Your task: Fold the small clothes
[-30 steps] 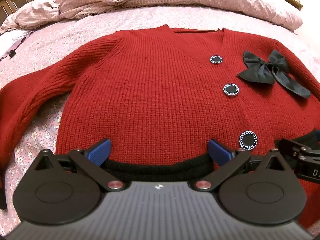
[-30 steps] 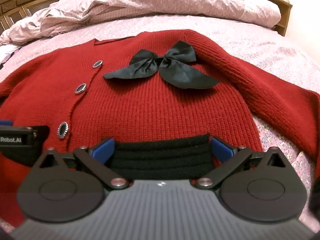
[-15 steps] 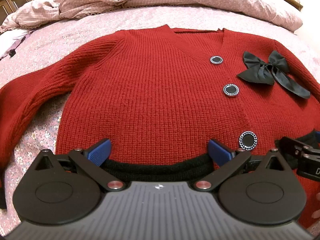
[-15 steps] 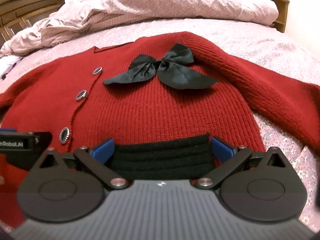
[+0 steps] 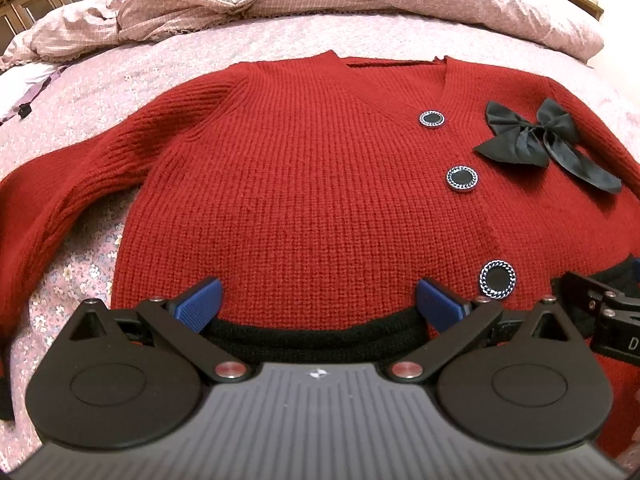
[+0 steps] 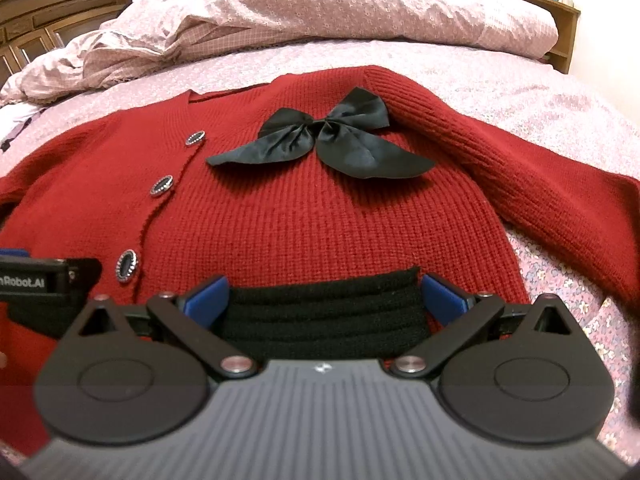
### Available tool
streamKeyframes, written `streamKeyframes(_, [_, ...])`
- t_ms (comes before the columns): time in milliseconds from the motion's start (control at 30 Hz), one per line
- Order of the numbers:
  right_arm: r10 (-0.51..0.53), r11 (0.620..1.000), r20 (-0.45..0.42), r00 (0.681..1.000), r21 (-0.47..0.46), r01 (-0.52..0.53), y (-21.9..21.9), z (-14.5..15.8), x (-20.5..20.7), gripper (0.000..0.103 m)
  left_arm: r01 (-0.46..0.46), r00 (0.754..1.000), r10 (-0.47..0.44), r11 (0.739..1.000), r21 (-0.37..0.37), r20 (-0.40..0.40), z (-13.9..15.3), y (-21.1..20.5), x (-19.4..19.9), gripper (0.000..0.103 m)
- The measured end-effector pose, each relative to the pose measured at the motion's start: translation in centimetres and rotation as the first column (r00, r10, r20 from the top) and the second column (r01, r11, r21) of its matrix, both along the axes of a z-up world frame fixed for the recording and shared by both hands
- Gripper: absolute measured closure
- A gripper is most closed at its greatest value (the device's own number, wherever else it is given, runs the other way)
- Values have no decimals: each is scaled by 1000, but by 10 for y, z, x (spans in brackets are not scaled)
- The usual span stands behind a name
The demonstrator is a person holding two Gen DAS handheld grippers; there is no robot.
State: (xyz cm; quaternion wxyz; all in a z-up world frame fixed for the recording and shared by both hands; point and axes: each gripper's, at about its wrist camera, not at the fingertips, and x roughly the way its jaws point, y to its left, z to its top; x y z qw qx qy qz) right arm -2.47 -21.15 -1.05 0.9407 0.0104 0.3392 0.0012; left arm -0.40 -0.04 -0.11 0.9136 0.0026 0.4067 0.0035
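Red knit cardigan [image 5: 304, 200] is lying flat, front up, on the pink floral bedsheet [image 6: 540, 100], with both sleeves spreading outward. The left gripper [image 5: 318, 300] and the right gripper [image 6: 324, 298] are both standing wide open at the black ribbed hem [image 6: 324, 312], gripping nothing. A black satin bow [image 6: 324, 136] is sitting beside the three black buttons [image 5: 462, 178]. A crumpled duvet [image 6: 280, 20] is lying behind.

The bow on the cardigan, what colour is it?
Black, satin-looking bow on the red knit cardigan; clearest in the right wrist view.
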Motion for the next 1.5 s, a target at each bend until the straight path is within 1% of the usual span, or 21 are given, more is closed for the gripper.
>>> streamKeyframes(1500, [0,1000,21,1000,-14,0,1,-2,-2,0,7,1000,-7,1000,5,4,3,-1,-1,0])
